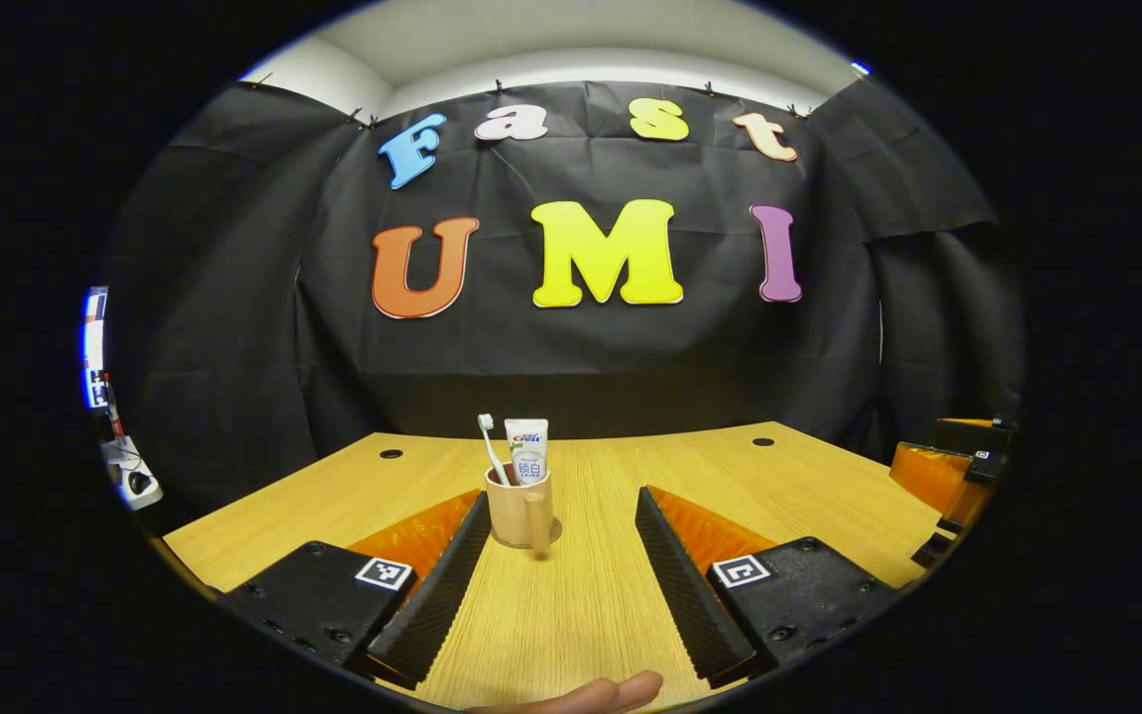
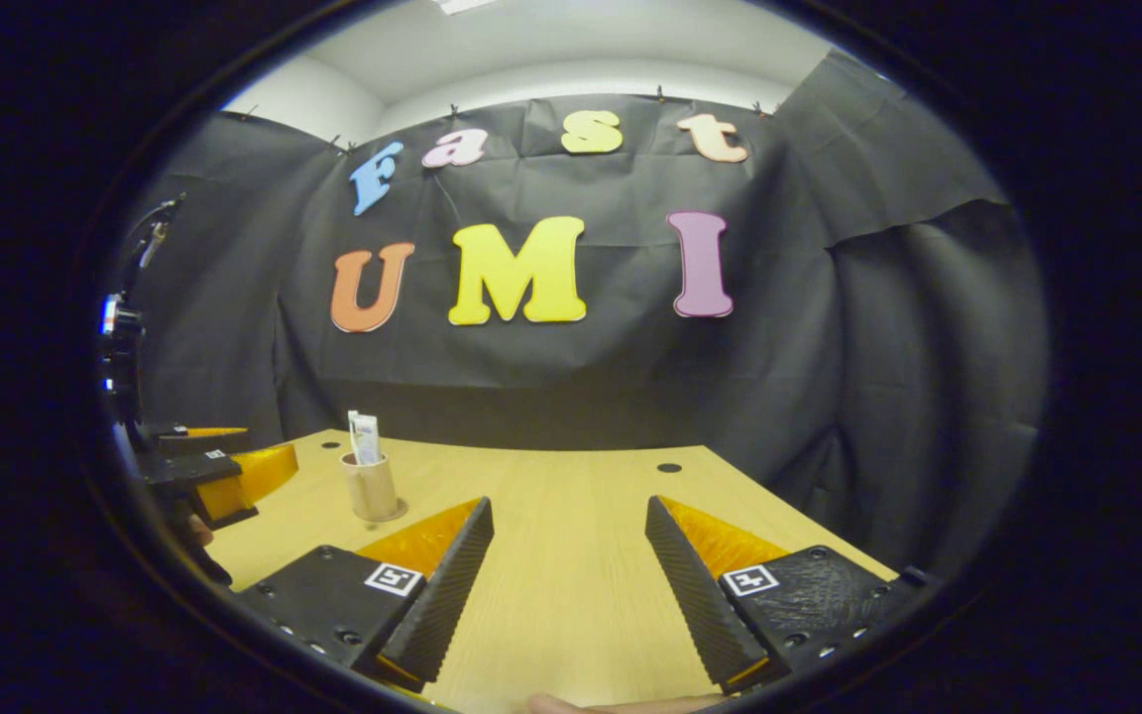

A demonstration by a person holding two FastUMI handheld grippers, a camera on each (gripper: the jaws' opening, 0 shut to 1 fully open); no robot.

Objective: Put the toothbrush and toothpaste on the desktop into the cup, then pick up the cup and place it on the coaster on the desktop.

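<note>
Left tool (image 1: 561,555): released, its two fingers spread wide over the wooden surface (image 1: 611,615) with nothing between them; it points straight at the cup. It also shows at the left edge of the right gripper view, just left of the cup and apart from it.
Right tool (image 2: 568,570): released as well, fingers wide apart above bare wood, gripping nothing; in the left gripper view it shows at the far right edge of the surface.
Cup (image 1: 519,508): tan, with a handle facing the left tool's camera, standing upright on the surface ahead of the left tool's fingertips and apart from them; in the right gripper view it stands to the left, near the back edge.
Toothbrush (image 1: 491,448): white, standing in the cup, leaning left, head up.
Toothpaste (image 1: 526,451): white tube standing upright in the cup, just right of the toothbrush.
Coaster (image 1: 553,536): a thin round rim shows under the base of the cup; the cup sits on it.
Hand: a fingertip (image 1: 611,689) shows at the bottom edge of the left gripper view.
</note>
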